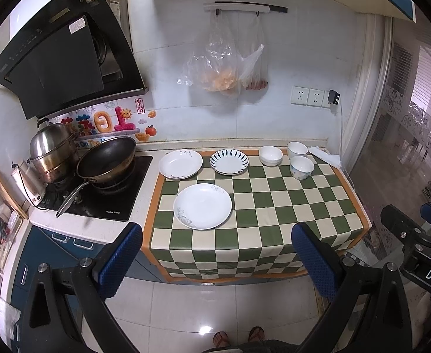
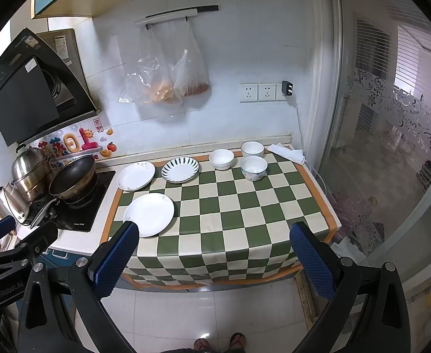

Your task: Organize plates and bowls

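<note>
Checkered counter (image 1: 274,206) | three plates, three bowls | both tongs spread, empty

Left gripper (image 1: 216,253): jaws spread wide, nothing between blue pads, aimed toward 12 o'clock. Right gripper (image 2: 214,253): same, wide apart, empty, aimed toward 12 o'clock. Each visible in other's view, side by side. Person's sandalled feet (image 1: 239,335) at 6 o'clock.

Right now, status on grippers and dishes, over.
Left gripper and right gripper open, empty, short of the counter. Three plates, three bowls on the cloth, unstacked. Nothing in the way.
</note>
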{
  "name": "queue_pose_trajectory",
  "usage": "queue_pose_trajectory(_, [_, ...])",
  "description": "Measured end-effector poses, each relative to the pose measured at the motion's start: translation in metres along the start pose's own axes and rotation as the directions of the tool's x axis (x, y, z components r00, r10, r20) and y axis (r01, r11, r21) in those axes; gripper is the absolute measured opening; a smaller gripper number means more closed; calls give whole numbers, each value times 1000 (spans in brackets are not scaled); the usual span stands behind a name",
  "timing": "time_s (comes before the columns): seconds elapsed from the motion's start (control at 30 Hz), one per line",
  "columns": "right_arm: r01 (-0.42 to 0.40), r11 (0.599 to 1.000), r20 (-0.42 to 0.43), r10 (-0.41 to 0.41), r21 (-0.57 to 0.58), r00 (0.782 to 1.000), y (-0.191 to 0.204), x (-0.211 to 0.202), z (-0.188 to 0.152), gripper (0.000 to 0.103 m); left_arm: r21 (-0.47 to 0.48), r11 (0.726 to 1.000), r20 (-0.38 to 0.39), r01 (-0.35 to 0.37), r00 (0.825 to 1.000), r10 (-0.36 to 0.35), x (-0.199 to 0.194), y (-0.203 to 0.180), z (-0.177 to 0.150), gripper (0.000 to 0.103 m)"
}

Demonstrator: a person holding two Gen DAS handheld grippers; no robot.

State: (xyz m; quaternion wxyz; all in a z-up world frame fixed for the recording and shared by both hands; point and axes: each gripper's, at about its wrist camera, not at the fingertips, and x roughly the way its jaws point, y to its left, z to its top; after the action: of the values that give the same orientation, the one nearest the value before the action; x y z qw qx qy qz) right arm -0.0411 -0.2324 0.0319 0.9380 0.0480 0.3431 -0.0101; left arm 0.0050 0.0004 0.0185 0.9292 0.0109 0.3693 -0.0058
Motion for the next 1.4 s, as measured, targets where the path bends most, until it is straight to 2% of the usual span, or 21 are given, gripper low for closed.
queue_pose_trajectory(0.33, [-1, 1000, 0, 1, 13, 1000, 1, 6, 3, 103, 1, 1000, 3, -2, 1000, 2, 2, -2, -1, 103])
queue_pose_trajectory(0.5, [-27, 1000, 18, 27, 2, 999, 10, 38, -2, 103, -13, 999, 10, -39, 999, 39, 20, 7, -1, 103])
queue_pose_trajectory(0.63, [-94, 995, -102, 98, 44, 990, 20, 100, -13, 103, -46, 996, -16, -74, 997, 74, 62, 30, -3, 103])
queue_pose_trajectory(0.8, [-155, 982, -237, 177, 108, 955, 35, 186, -33, 103, -86, 988, -100, -128, 988, 119, 132, 74, -7, 103])
queue_pose_trajectory(0.97, [-174, 977, -339, 205, 120, 918, 51, 279, -38, 103, -117, 985, -211, -126, 972, 100, 209, 103, -7, 103])
queue_pose_trajectory(1.13, [-197, 974, -438, 226, 111, 870, 67, 387, -39, 102, -137, 980, -345, -141, 935, 87, 305, 122, -9, 103])
queue_pose_trajectory(1.27, [-229, 967, -511, 256, 116, 820, 76, 470, -38, 98, -142, 979, -457, -146, 887, 66, 384, 127, -9, 102])
queue_pose_trajectory(1.33, [-242, 964, -552, 264, 114, 791, 81, 514, -39, 93, -135, 980, -508, -148, 859, 59, 419, 127, -10, 95])
queue_pose_trajectory(1.37, [-255, 960, -577, 273, 114, 770, 85, 539, -41, 91, -138, 980, -530, -145, 846, 51, 434, 128, -11, 91])
queue_pose_trajectory(1.4, [-266, 957, -596, 281, 115, 752, 87, 555, -42, 87, -143, 980, -554, -140, 832, 39, 451, 128, -12, 90])
